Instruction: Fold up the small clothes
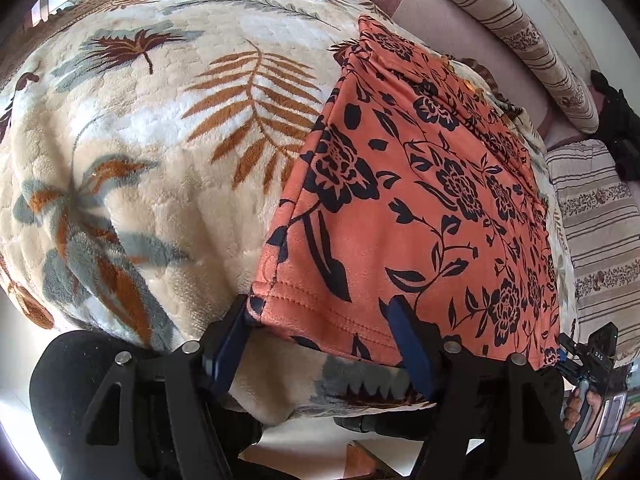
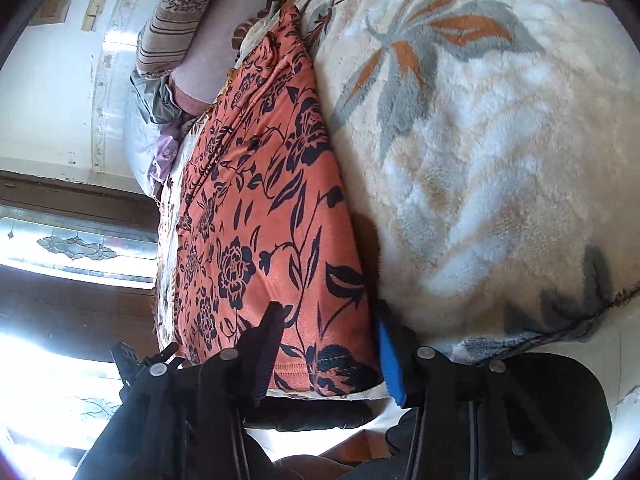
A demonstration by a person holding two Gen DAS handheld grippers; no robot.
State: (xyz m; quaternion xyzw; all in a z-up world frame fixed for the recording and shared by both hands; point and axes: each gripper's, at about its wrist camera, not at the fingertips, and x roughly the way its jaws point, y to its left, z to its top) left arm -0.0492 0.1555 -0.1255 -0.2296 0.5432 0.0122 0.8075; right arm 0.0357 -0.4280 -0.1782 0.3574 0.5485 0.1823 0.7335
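An orange garment with a black flower print (image 1: 420,200) lies flat on a cream fleece blanket with leaf patterns (image 1: 140,140). Its stitched hem runs along the bed's near edge. My left gripper (image 1: 320,344) straddles the hem's left corner; its jaws stand apart and the cloth between them lies flat. In the right wrist view the same garment (image 2: 256,208) stretches away from my right gripper (image 2: 330,348), whose jaws straddle the hem's right corner without bunching the cloth. The right gripper (image 1: 584,356) also shows at that corner in the left wrist view.
Striped bolster pillows (image 1: 520,40) and a striped cushion (image 1: 600,240) lie beyond the garment's far side. The blanket's edge (image 1: 360,392) drops off just under the grippers. A window with patterned glass (image 2: 72,244) and a wall are to the left in the right wrist view.
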